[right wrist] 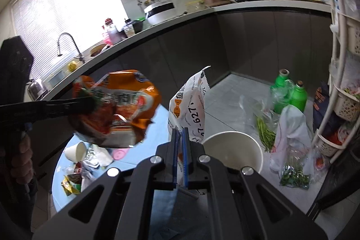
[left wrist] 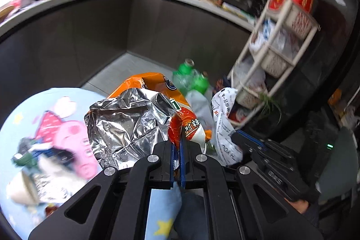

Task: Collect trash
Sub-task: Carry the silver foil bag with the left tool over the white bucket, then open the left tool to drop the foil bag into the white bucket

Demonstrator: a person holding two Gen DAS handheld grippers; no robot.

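While the left claw (left wrist: 178,145) pinches an edge of the orange foil-lined snack bag (left wrist: 135,118), the bag hangs open just ahead of its fingertips, above the blue desk (left wrist: 33,105). Clamped in the right claw (right wrist: 180,138) is the white printed wrapper (right wrist: 191,105), standing upright ahead of it, with a white paper bucket (right wrist: 234,150) just to its right. More trash, including a paper cup (right wrist: 76,151), lies on the desk below the left claw.
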